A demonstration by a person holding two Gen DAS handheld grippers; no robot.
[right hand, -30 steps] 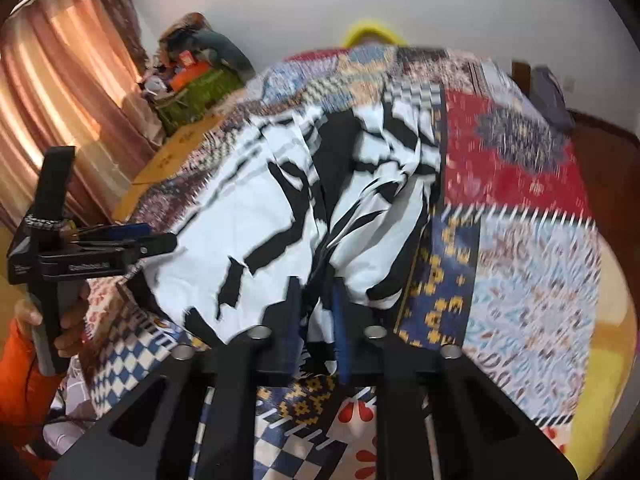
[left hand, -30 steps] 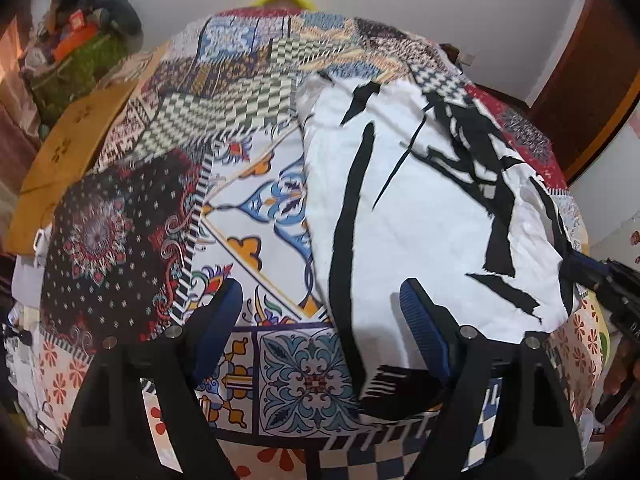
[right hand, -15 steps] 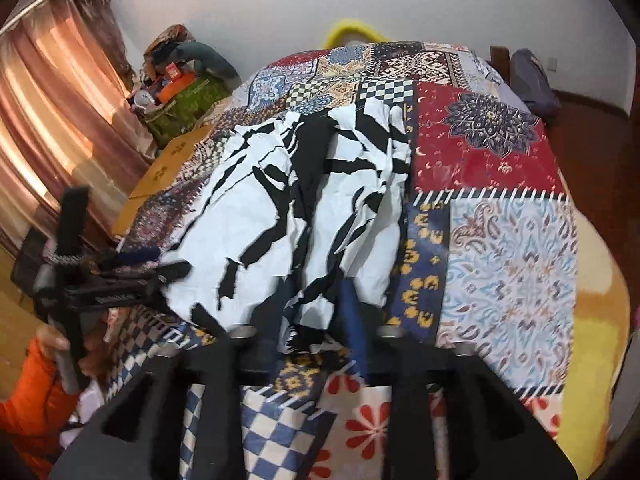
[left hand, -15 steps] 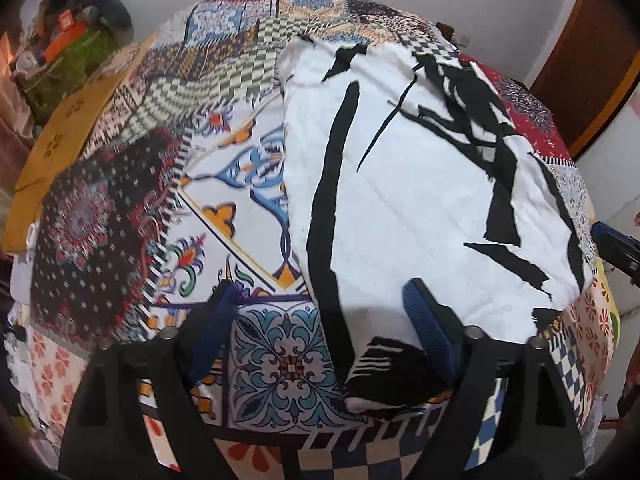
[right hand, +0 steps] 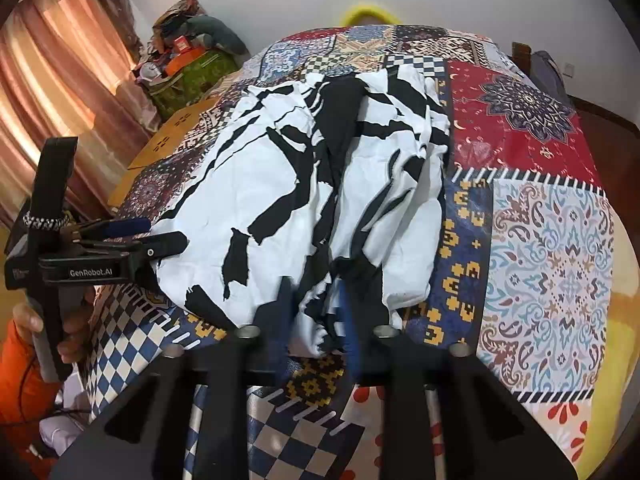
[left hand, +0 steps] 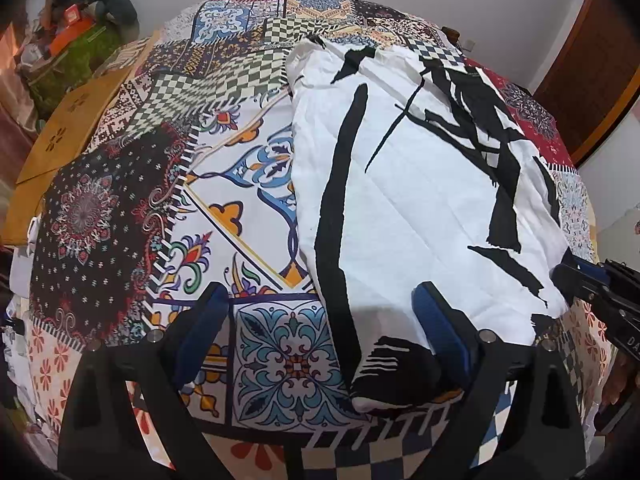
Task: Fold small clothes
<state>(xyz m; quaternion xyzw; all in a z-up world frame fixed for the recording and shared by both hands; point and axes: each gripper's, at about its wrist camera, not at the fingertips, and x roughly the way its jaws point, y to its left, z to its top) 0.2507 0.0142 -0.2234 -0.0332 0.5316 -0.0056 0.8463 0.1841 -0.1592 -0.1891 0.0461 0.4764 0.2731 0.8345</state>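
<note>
Ok so over the last sec the black-and-white garment (left hand: 420, 208) got tugged flatter and a bit toward the near edge of the patchwork bedspread (left hand: 256, 208). Left half of it looks smooth now; before it was more rumpled w/ the far end bunched. The left gripper (left hand: 320, 320) went from hovering back a bit to sitting right over the garment's near-left corner. Right gripper (right hand: 316, 304) was already pinched on the near hem a sec ago and hasn't let go, just pulled back w/ it.

What that means imo: this is the spread-it-out bit before any actual fold. Left half is basically ready, but the right half, seen from the right wrist cam, is still a wrinkly ridge running down the middle of the garment, so prob needs more tugging first.

Poses rn:
- left gripper: jaws wide, one blue pad on the garment's near corner, the other out over bare bedspread. Not holding anything. From the right cam it comes in sideways at the garment's left edge.
- right gripper: jaws narrow, clamped on a bunch of hem at the garment's near edge, low and level w/ the bed.

Garment's lying on the bedspread, roughly center, long axis running away from the person.
</note>
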